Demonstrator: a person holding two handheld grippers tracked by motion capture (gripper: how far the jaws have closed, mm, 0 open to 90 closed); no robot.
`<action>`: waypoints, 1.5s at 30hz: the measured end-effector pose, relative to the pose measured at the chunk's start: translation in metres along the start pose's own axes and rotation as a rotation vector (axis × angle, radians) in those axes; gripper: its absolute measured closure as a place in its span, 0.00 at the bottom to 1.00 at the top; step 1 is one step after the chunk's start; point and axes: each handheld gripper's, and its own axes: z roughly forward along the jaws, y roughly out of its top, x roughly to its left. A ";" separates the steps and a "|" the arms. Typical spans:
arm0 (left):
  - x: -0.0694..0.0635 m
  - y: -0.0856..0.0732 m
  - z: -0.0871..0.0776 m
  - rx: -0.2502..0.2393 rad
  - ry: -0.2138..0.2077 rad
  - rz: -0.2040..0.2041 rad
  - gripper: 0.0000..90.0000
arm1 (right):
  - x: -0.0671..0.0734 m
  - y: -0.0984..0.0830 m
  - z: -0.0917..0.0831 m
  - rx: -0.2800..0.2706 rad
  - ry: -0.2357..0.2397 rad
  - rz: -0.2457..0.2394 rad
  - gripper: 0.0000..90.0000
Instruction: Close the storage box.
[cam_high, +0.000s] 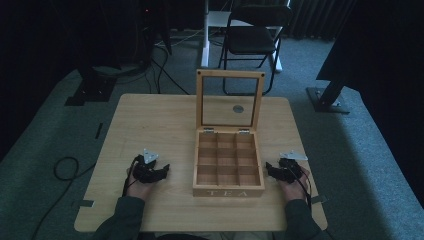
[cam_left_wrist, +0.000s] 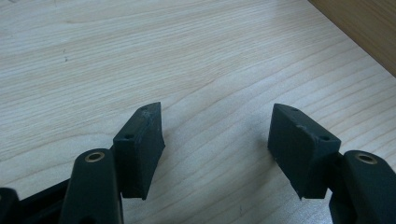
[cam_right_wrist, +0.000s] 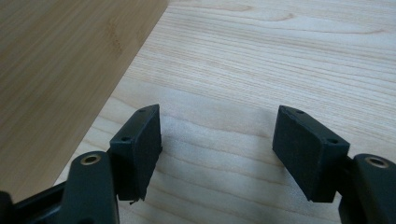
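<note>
The left gripper (cam_high: 159, 169) is rested on the table (cam_high: 150, 120), jaws spread wide with nothing between them; bare table is seen ahead of it. Just to its right stands the tea box (cam_high: 228, 191), lid raised upright, 9 compartments exposed. The right gripper (cam_high: 270, 169) is set just right of the box, jaws likewise spread and empty, the table's right edge near behind it.
</note>
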 end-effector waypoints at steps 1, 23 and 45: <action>0.000 0.000 0.000 0.000 0.000 0.000 0.40 | 0.000 0.000 0.000 0.000 0.002 -0.003 0.33; 0.000 0.000 0.000 0.003 0.008 -0.005 0.37 | 0.002 0.010 -0.002 0.048 0.057 -0.065 0.59; 0.001 0.000 0.000 0.002 0.009 -0.004 0.37 | 0.007 0.086 -0.004 -0.062 0.078 -0.076 0.61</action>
